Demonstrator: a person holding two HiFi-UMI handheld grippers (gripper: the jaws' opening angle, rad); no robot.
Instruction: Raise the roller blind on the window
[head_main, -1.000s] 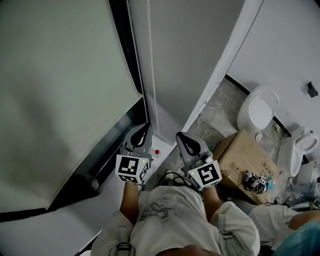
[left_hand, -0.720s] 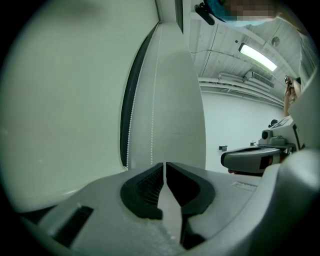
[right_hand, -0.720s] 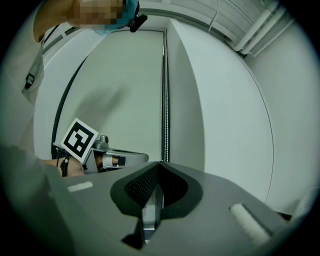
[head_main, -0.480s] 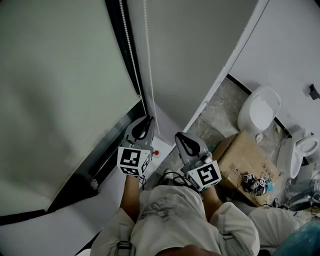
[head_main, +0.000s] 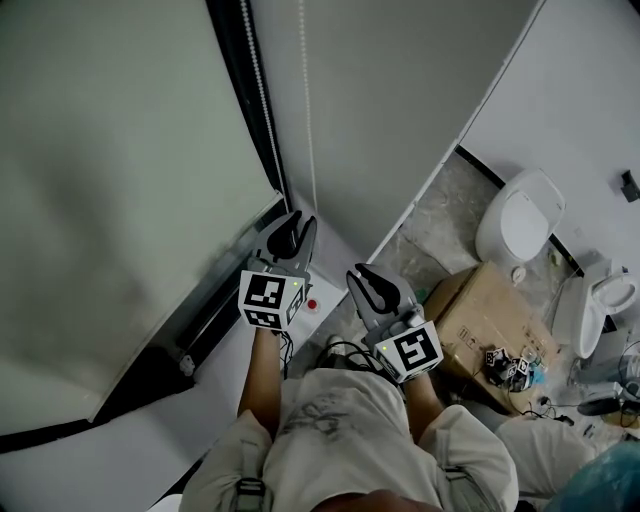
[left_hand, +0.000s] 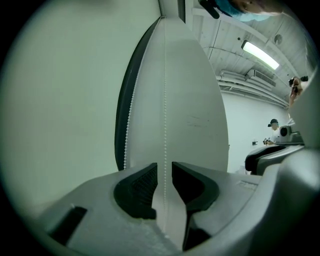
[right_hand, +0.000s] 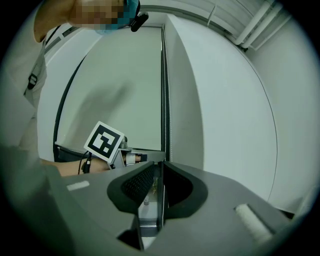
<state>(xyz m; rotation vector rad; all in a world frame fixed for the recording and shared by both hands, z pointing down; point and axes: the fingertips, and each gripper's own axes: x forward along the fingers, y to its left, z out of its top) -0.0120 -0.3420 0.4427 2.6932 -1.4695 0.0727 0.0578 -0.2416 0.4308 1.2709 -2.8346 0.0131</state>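
Left arm: bare forearm (head_main: 262, 385) stretched forward from the body; the left tool (head_main: 292, 232) points level at the window corner, ahead of the other tool.
Right arm: held closer to the body; the right tool (head_main: 368, 285) is level and points the same way, just beside the left one.
Left tool state: in its own view the left tool (left_hand: 164, 185) has its jaws apart, having just been opening. One strand of the bead chain (left_hand: 165, 100) runs between the pads with a gap on each side.
Right tool state: the right tool (right_hand: 159, 187) shows a narrow gap between its jaws, which have just been opening. A thin vertical line sits in the gap; I cannot tell if it is the chain.
Markings: each tool carries a marker cube (head_main: 270, 300) with black-and-white square patterns. Print on the cardboard box (head_main: 490, 320) is too small to read.
Roller blind: the roller blind (head_main: 110, 200) is a pale green-white sheet covering most of the window. Its bottom edge sits above the dark window frame (head_main: 225, 60).
Bead chain: two white strands (head_main: 262, 90) hang along the blind's right edge, against the wall, down towards the left tool.
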